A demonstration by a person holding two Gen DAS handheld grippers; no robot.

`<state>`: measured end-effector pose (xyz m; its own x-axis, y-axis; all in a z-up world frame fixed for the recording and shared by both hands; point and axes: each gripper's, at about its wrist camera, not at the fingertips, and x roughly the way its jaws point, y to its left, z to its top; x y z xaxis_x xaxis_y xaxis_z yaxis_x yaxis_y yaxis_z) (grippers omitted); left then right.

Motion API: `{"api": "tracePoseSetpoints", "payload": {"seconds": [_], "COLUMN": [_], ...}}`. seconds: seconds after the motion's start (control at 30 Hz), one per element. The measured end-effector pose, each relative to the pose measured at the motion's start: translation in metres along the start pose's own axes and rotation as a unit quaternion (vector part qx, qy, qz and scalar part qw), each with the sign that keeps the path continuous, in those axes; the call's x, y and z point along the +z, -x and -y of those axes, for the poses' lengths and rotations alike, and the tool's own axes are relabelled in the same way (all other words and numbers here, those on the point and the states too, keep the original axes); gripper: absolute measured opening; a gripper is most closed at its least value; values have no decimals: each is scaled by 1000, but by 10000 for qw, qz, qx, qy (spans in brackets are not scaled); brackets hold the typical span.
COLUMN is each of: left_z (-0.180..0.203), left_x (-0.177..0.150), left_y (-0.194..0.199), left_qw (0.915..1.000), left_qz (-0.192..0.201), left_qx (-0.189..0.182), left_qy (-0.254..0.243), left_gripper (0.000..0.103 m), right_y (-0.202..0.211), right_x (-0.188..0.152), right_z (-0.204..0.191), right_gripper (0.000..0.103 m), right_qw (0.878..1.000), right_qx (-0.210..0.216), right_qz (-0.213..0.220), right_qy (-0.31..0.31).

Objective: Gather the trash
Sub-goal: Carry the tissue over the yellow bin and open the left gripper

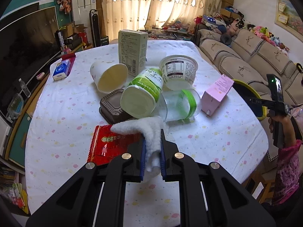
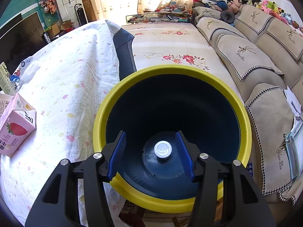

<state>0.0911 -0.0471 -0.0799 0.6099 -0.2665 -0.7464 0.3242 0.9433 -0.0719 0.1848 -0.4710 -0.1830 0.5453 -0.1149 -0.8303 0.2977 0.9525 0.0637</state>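
Left gripper (image 1: 153, 156) jaws clamped crumpled white fluffy tissue wad (image 1: 144, 130) just above worktop (image 1: 217, 138), beside red foil wrapper (image 1: 111, 143). Right gripper (image 2: 150, 152) jaws wide, empty, over yellow-rimmed dark bin (image 2: 132, 191); probably waiting. 1 white cap (image 2: 162, 149) inside.

Soft fluff, shiny foil, hard plastic

My left gripper (image 1: 153, 147), matt black plastic with ribbed blue pads, pinches a fluffy white wad (image 1: 149, 132) over a glossy red foil wrapper (image 1: 109, 143); soft printed tablecloth (image 1: 66, 113); smooth yellow-rimmed plastic bin (image 2: 170, 200) holds a glossy white cap (image 2: 162, 149).
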Motion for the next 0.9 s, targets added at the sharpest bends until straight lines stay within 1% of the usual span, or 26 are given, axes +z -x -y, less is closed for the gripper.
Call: {"api": "tracePoseSetpoints", "payload": {"seconds": [0.1,0.23,0.33,0.43,0.67,0.8,0.9], "left_z": [-6,-8,-8,-1,38,69,101], "left_x": [9,32,47,57,75,87,100], "left_y": [15,43,54,65,80,77,67], "left_qw": [9995,9972,9957,9940,9891,9849,9801], "left_qz": [246,730,903,1053,1244,1258,1223], "left_qx": [-168,-106,-179,-287,-617,-871,-1133], "left_qy": [129,70,54,-41,-485,-809,-1080], "left_gripper": [11,11,11,11,11,11,11], "right_y": [1,0,0,1,15,26,34], "right_x": [0,0,-1,-2,-1,0,-2], "right_z": [1,-1,-2,-3,3,9,17], "right_gripper": [52,52,52,52,52,52,52], "right_qw": [10000,10000,10000,10000,9998,9994,9991], "right_qx": [-9,18,44,45,37,35,6], "right_qz": [19,42,37,37,202,329,411], "right_qy": [-12,-20,12,23,-13,-39,-79]}}
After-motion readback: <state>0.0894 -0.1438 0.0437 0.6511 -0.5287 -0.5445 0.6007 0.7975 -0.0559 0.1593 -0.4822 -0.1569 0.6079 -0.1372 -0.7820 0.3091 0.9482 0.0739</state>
